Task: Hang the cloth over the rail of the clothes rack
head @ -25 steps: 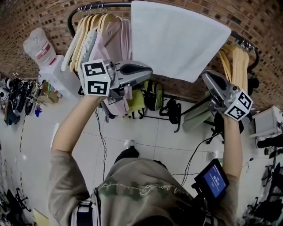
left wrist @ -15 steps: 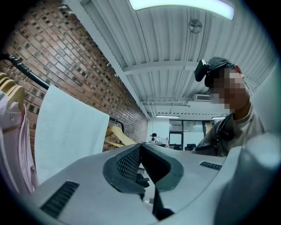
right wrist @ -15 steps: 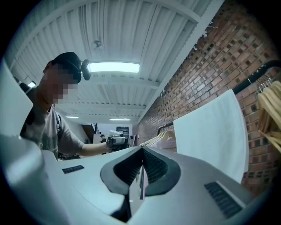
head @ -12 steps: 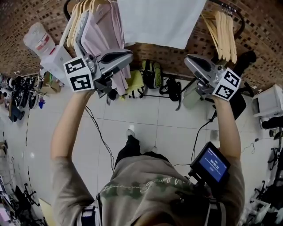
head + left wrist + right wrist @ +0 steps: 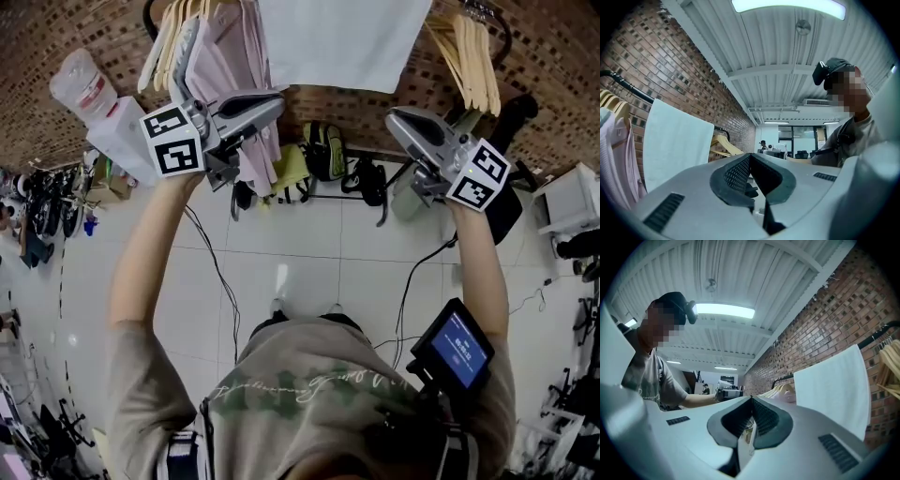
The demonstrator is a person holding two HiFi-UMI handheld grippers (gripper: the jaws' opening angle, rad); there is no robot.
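White cloth (image 5: 342, 42) draped over rail (image 5: 626, 86) of clothes rack, hanging flat between pink garments (image 5: 225, 70) and wooden hangers (image 5: 473, 56). Left gripper (image 5: 278, 99) – jaws pressed together, nothing between. Right gripper (image 5: 393, 116) – same, closed and empty. Both held up below cloth's lower edge, clear of it.

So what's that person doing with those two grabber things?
A person holds a grabber in each hand in front of a clothes rack. The white cloth is draped over the rail, between pink clothes and wooden hangers. The left gripper and right gripper are both shut and empty, held below the cloth, not touching it.
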